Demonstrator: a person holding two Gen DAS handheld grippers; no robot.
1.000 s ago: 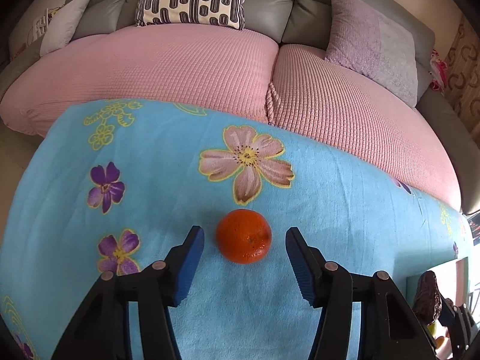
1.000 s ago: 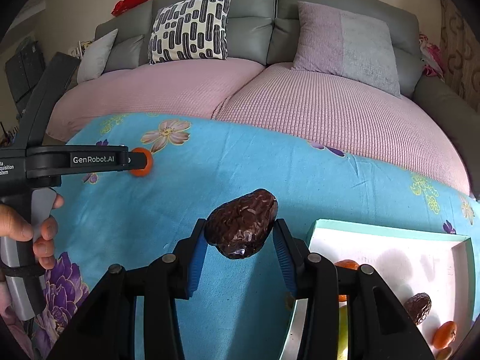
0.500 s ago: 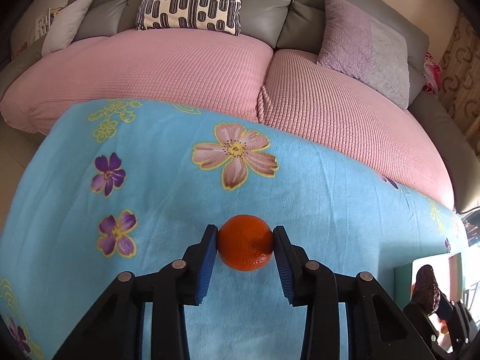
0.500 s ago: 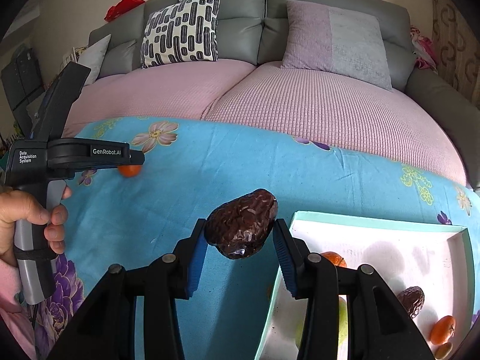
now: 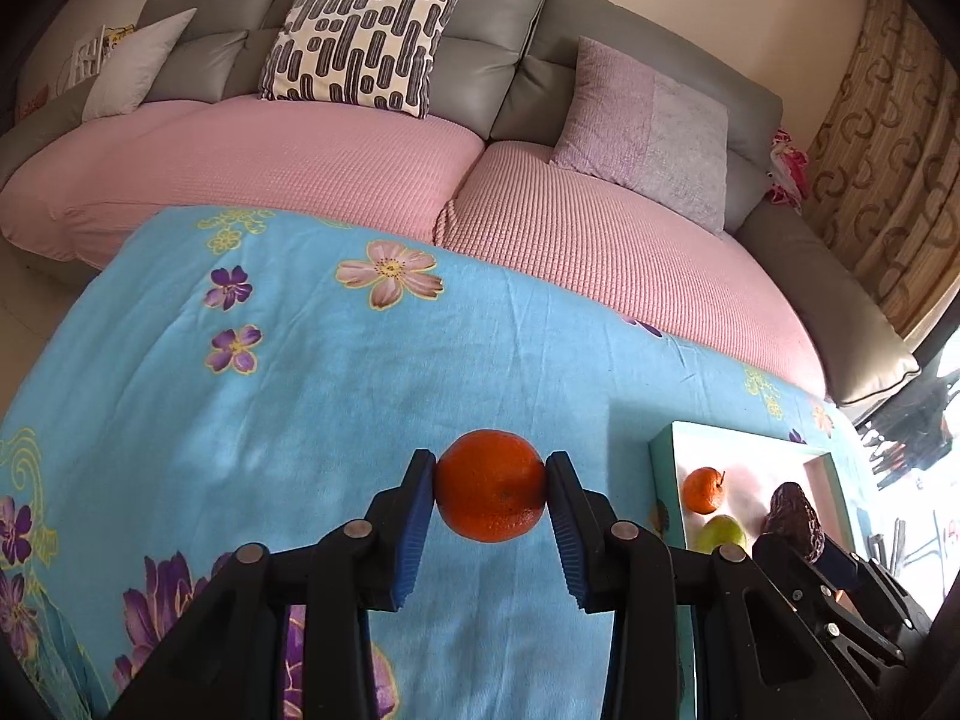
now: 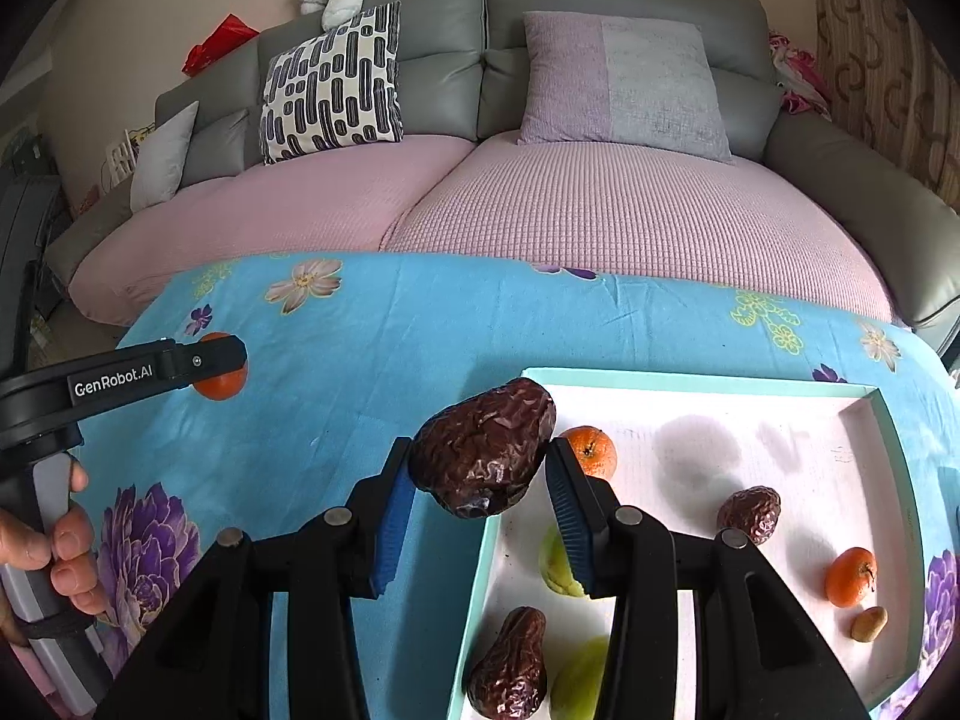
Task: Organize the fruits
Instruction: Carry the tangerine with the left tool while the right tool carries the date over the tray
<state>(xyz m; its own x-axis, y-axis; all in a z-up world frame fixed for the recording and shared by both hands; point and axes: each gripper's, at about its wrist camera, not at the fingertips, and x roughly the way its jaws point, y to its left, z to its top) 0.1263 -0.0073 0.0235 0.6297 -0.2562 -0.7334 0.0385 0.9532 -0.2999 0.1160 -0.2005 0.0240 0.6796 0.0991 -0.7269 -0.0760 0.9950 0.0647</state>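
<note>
Fruits are in both of your grippers: your left gripper (image 5: 489, 489) pinches an orange (image 5: 490, 485) between its blue pads, held clear above the blue flowered cloth (image 5: 312, 420), and your right gripper (image 6: 480, 474) pinches a wrinkled dark date (image 6: 485, 445) over the near left corner of the tray (image 6: 690, 381).

Only your right wrist view shows the whole tray floor: a small orange (image 6: 593, 450) just behind the right jaw, a second date (image 6: 751, 513) toward the middle, another orange (image 6: 851, 576) and a small brown piece (image 6: 868, 624) at the right, a third date (image 6: 510, 663) and two green fruits (image 6: 576, 687) at the near edge, partly hidden by the gripper's arm. It also shows your hand (image 6: 60, 546) on the left gripper's handle, with the held orange half hidden behind that gripper's finger.

Your left wrist view catches only the tray's left end, with your right gripper and its date blocking the rest. Beyond the cloth lies a pink-covered sofa (image 5: 336, 174) with cushions.
</note>
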